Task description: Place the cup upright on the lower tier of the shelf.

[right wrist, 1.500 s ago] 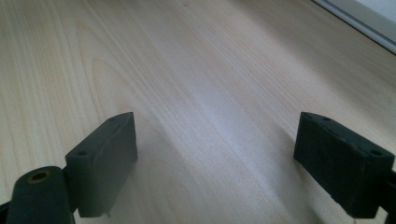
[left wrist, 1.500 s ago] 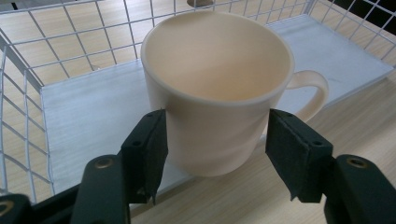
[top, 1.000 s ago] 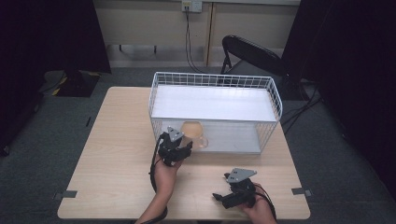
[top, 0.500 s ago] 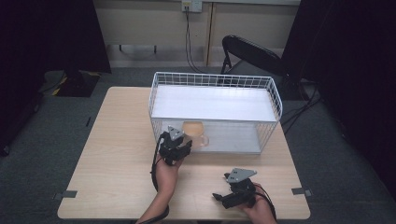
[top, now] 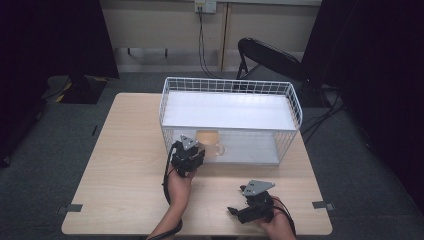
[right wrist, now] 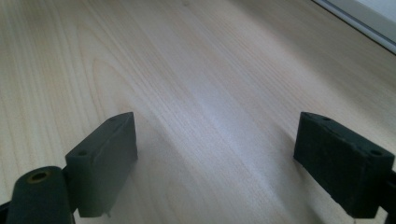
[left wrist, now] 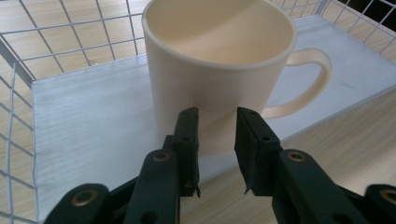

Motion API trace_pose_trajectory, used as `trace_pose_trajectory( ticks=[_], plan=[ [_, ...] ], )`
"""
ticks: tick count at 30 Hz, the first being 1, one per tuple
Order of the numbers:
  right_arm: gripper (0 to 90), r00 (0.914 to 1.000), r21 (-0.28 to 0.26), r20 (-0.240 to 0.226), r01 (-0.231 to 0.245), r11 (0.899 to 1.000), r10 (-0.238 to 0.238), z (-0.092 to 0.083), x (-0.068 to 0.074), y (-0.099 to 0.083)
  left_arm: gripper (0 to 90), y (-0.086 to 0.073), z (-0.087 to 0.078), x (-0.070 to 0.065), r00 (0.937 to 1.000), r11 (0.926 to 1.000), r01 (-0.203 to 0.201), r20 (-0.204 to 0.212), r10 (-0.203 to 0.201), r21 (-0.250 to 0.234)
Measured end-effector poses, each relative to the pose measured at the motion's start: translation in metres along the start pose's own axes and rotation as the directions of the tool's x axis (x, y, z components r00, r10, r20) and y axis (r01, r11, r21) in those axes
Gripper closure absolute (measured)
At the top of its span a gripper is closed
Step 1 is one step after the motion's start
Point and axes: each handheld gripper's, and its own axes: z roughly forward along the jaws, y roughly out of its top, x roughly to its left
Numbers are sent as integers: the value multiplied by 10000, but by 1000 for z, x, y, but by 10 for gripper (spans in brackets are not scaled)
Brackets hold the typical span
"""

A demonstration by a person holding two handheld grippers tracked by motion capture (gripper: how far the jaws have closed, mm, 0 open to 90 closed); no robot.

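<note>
cream mug [left wrist: 219,79] upright on wire basket's [top: 230,90] white floor, handle right, near front edge | my left gripper [left wrist: 216,140] jaws slightly parted just short of it | my right gripper [right wrist: 215,158] jaws spread wide over bare counter [right wrist: 187,70]

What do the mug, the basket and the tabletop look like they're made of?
Mug: probably ceramic or plastic, cream with a smooth, slightly satin surface; the look leaves it open. Basket: white-coated metal wire, judging by its thin grid walls. Table: light wood or wood-look laminate, with visible grain lines and a matte sheen.
</note>
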Motion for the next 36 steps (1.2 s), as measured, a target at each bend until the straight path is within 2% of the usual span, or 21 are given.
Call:
trace_pose_trajectory(
  ticks=[8,10,11,12,15,17,19,20,24,27,31,35,36],
  plan=[
    [125,10000,-1,0,-1,10000,1,0,0,0,338,-1,1,1,9997,9999,8,238,-11,122],
    [125,10000,-2,-2,-2,10000,2,0,0,0,291,-2,1,2,9990,9997,-124,441,115,202],
    [125,10000,-3,-3,-2,10000,2,0,0,0,271,-3,1,1,9986,10000,27,519,-30,76],
    [124,10000,-4,-3,0,10000,0,0,0,0,250,-3,1,2,9982,9995,-215,567,202,226],
    [124,10000,-3,-3,0,10000,0,0,0,0,191,-4,0,3,9976,9992,-336,611,323,216],
    [125,10000,-2,-5,-3,10000,3,0,0,0,176,-4,-1,4,9970,9993,-303,726,285,230],
    [125,10000,-1,0,0,10000,0,0,0,0,172,-5,-2,3,9972,9977,-554,532,533,384],
    [124,10000,-2,-4,-2,10000,2,0,0,0,173,-5,-2,3,9971,9976,-550,543,527,424],
    [125,10000,-5,-6,-4,10000,4,0,0,0,169,-4,-8,2,9943,9975,-653,862,627,278],
    [125,10000,-5,-3,-2,10000,2,0,0,0,164,-4,-12,3,9910,9956,-865,1054,823,360],
    [125,10000,-6,-7,-6,10000,6,0,0,0,160,-6,-18,6,9893,9957,-835,1238,778,412],
    [125,10000,-3,-5,-5,10000,5,0,0,0,164,-9,-23,11,9891,9954,-843,1247,781,452],
    [125,10000,-5,-6,-4,10000,4,0,0,0,164,-10,-24,12,9900,9972,-661,1270,610,360]
  ],
)
